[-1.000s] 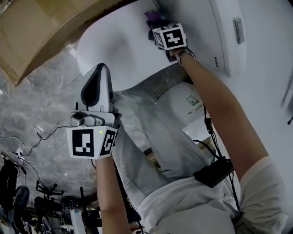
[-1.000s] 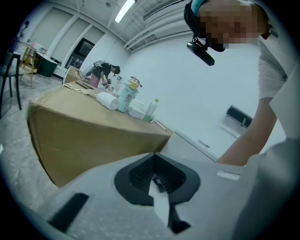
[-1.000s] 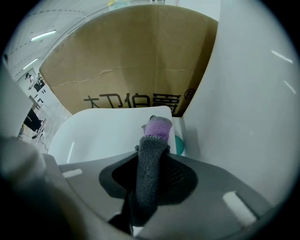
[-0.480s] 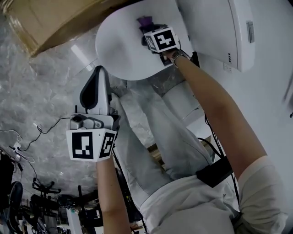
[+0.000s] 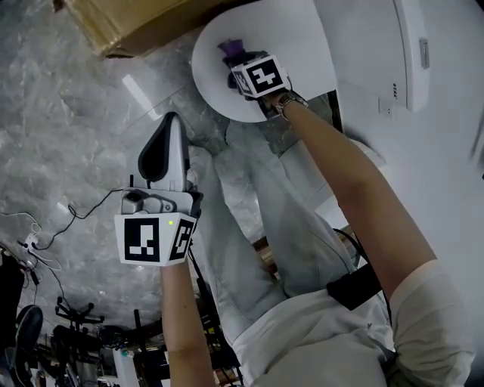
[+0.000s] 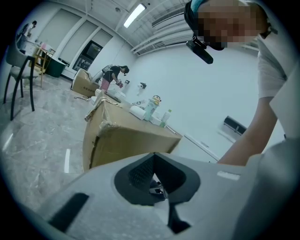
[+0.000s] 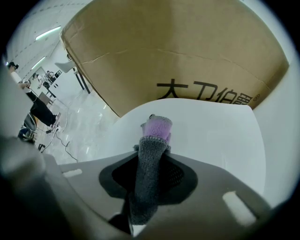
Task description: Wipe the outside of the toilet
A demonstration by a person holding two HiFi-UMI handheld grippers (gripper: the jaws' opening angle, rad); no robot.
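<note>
Since a second ago the right gripper (image 5: 240, 66) has been carrying the cloth (image 5: 232, 50) across the toilet lid (image 5: 302, 53) toward its rounded rim at 9 o'clock. The left gripper (image 5: 169, 136) has hardly shifted.

- Toilet lid: sitting at 12 to 1 o'clock in the head view, with the tank (image 5: 378, 45) beyond it at 2 o'clock.
- Cloth: grey with a purple tip, now resting on the lid close to that 9 o'clock rim.
- Right gripper: its jaws are pinching the grey middle of the cloth, and only the purple end is poking past the tips.
- Left gripper: hanging at 8 o'clock of the lid, well apart from it, over the marble floor (image 5: 76, 151). Its jaws are pressed together with nothing between them.
- Cardboard box (image 5: 144, 23): standing at 11 o'clock, just beside the lid.

Risks, as I am judging them:
- The stroke is running out of lid, so pushing further toward 9 o'clock is likely to drop the cloth off the rim.
- So little cloth is sticking out that tilting the gripper steeply could put the hard jaw tips on the plastic.
- Drifting toward 11 o'clock could snag the cloth on the box.
</note>
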